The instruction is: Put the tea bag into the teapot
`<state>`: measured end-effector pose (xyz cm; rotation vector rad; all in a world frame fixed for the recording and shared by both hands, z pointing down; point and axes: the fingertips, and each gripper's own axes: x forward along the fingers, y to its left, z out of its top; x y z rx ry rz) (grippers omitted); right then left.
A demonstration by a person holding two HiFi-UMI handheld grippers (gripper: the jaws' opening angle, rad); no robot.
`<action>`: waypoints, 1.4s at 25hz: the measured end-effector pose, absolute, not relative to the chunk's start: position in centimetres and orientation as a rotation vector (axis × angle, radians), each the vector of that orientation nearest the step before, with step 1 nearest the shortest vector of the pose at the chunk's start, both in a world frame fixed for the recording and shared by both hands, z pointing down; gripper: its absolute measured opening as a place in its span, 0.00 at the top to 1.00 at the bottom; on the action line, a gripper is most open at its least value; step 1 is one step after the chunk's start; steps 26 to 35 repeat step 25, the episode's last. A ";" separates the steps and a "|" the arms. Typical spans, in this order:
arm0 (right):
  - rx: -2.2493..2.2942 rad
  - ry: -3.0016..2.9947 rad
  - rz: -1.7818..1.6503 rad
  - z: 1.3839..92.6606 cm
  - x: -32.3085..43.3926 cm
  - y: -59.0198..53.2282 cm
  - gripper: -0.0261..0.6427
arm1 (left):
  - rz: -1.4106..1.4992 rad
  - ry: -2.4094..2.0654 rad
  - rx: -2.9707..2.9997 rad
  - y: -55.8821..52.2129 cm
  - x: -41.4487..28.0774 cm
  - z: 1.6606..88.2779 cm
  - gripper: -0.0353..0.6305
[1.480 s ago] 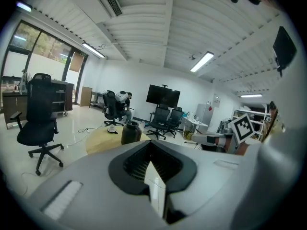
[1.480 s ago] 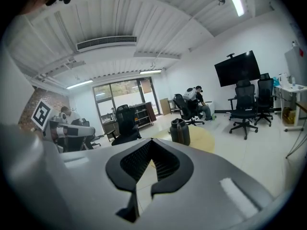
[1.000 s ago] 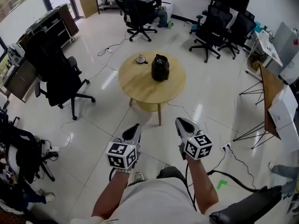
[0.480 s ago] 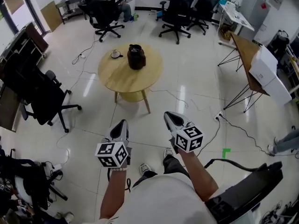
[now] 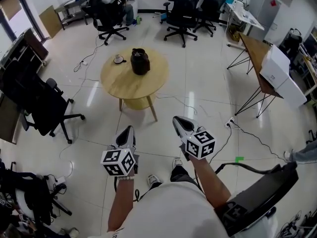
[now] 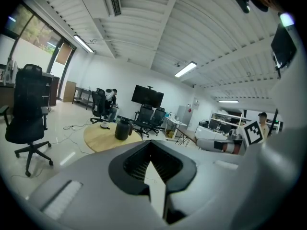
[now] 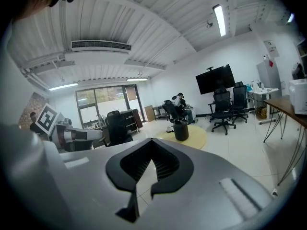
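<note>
Head view shows the teapot (image 5: 140,61) well ahead; gripper views show both hand-held grippers (image 6: 150,159) (image 7: 151,159) closed, empty.

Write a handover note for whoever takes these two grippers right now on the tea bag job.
Grippers: left gripper and right gripper are both empty, fingers together, held out in front of the person.
Things: the teapot stands on the round table across the floor, with a small white cup beside it. The tea bag can't be made out from here.
Done: nothing yet.
Left: walk to the table, find the tea bag, grasp it, drop it into the teapot.
</note>
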<state>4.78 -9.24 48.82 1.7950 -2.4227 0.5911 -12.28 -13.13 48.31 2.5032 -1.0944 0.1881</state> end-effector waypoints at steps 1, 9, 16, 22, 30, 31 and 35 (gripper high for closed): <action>1.792 -2.426 0.579 48.7 5.0 -9.2 0.96 | 0.190 -1.098 2.503 -13.0 -12.0 48.3 0.93; 1.765 -2.472 0.547 47.3 6.3 -10.2 0.96 | 0.202 -1.127 2.509 -13.2 -10.1 47.9 0.93; 1.737 -2.495 0.528 46.9 7.0 -11.3 0.96 | 0.192 -1.152 2.505 -13.8 -9.2 47.6 0.93; 1.727 -2.504 0.516 46.5 7.5 -12.3 0.96 | 0.178 -1.163 2.507 -14.7 -8.6 47.0 0.93; 1.719 -2.507 0.518 46.4 7.9 -12.6 0.96 | 0.177 -1.168 2.507 -15.0 -8.1 46.9 0.93; 1.719 -2.507 0.518 46.4 7.9 -12.6 0.96 | 0.177 -1.168 2.507 -15.0 -8.1 46.9 0.93; 1.719 -2.507 0.518 46.4 7.9 -12.6 0.96 | 0.177 -1.168 2.507 -15.0 -8.1 46.9 0.93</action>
